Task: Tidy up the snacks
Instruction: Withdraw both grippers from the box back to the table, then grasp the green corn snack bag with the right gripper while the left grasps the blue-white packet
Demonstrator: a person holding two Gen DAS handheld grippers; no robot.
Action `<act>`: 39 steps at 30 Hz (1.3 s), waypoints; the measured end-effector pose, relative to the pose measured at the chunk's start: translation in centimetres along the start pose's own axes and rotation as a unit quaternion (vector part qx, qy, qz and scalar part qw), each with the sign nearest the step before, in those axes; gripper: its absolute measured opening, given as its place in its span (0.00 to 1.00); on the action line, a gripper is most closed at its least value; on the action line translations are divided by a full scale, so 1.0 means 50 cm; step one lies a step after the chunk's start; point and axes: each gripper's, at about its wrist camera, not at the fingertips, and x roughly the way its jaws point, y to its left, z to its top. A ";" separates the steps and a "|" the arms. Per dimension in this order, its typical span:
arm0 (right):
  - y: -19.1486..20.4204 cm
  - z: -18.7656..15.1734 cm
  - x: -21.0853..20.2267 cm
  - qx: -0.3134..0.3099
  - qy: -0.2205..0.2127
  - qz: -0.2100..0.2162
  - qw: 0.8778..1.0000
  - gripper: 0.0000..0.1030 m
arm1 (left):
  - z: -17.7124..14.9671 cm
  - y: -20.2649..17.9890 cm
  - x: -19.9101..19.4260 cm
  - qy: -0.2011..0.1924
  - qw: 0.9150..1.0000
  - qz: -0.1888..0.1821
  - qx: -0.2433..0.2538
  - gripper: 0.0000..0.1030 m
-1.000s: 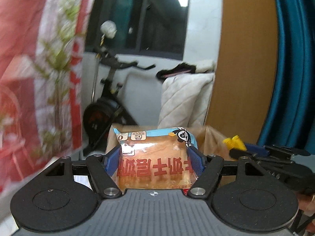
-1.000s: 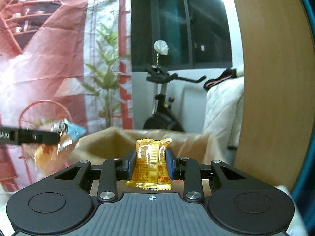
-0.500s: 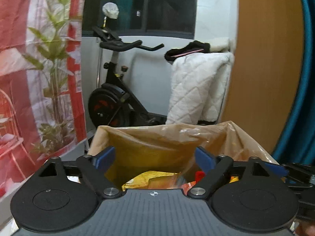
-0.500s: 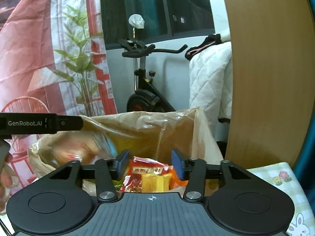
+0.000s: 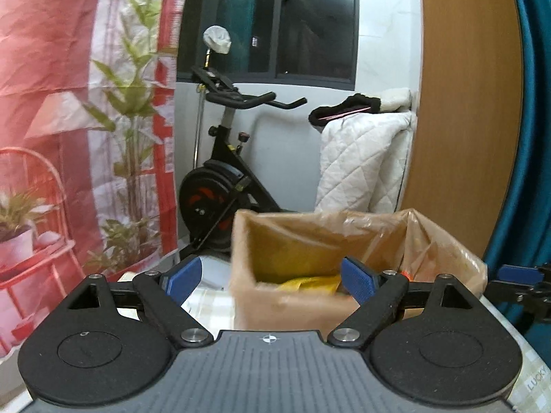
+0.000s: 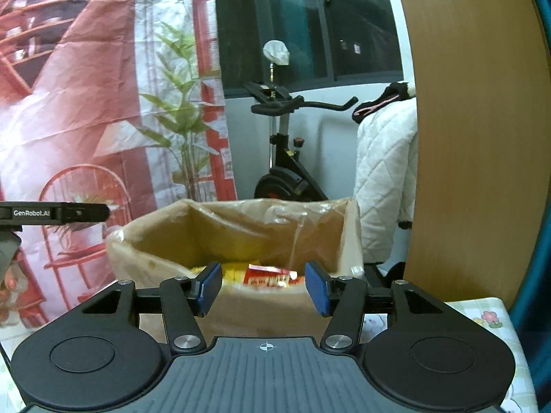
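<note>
My left claw (image 5: 268,280) stood spread wide with nothing between its blue pads (image 5: 356,278), its jaws having just been opening. It hung in front of the cardboard box (image 5: 292,306), which was lined with a thin brownish plastic bag and sat on the table (image 5: 206,306), on a pale checked cloth. Over the near wall of the box I could see a yellow packet (image 5: 306,282) lying inside, and a bit of red just past my right pad.

My right claw (image 6: 263,287) was also parted, less widely, and empty; its jaws too had just been opening. It faced the same box (image 6: 241,306) from the other side. Between its pads, down in the box, lay a red packet (image 6: 270,275) with yellow wrappers beside it, all slightly blurred. The snacks were in the box, and neither claw touched any of them.

In the right wrist view the tip of my left claw reached in from the left edge as a black bar (image 6: 62,212) level with the box rim, with my fingers (image 6: 8,284) showing below it. Behind the box stood an exercise bike (image 5: 220,186), a white quilted blanket (image 5: 365,165) draped over something, a wooden panel (image 5: 465,103) and a red printed backdrop (image 5: 51,103).
</note>
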 end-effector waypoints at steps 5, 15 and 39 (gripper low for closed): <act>-0.015 -0.046 -0.039 -0.016 0.019 -0.001 1.000 0.70 | -0.054 0.029 -0.035 0.016 1.000 0.000 -0.013 0.87; -0.076 -0.173 -0.051 -0.044 0.083 -0.038 0.995 0.97 | -0.143 0.057 -0.030 0.057 0.998 -0.006 -0.031 0.87; -0.144 -0.317 0.023 0.056 0.145 -0.068 0.985 0.78 | -0.267 0.099 0.024 0.137 0.988 -0.028 -0.068 0.84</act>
